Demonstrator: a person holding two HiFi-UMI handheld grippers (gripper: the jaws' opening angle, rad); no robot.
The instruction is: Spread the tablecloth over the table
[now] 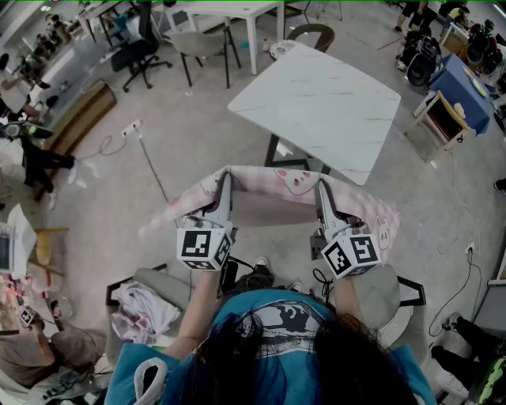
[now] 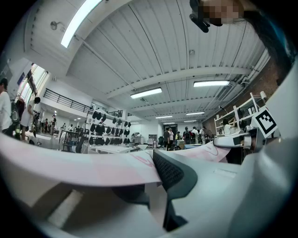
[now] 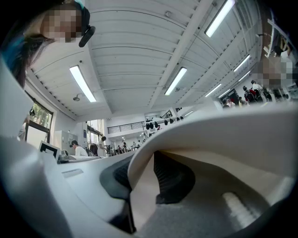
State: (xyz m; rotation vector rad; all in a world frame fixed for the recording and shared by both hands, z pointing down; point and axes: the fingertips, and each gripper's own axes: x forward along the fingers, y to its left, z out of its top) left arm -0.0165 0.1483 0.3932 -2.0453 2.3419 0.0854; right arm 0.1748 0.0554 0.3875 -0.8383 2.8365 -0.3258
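A pale pink tablecloth with pig prints hangs stretched between my two grippers, just in front of the near corner of the white marble-top table. My left gripper is shut on the cloth's upper edge at the left. My right gripper is shut on the same edge at the right. In the left gripper view the cloth runs between the black pads. In the right gripper view the cloth folds over the pads. Both loose ends droop outward.
Black and grey chairs stand behind the table beside a white desk. A blue-covered table and a small wooden frame are at the right. Cables trail over the floor at left. A basket of cloths sits beside my legs.
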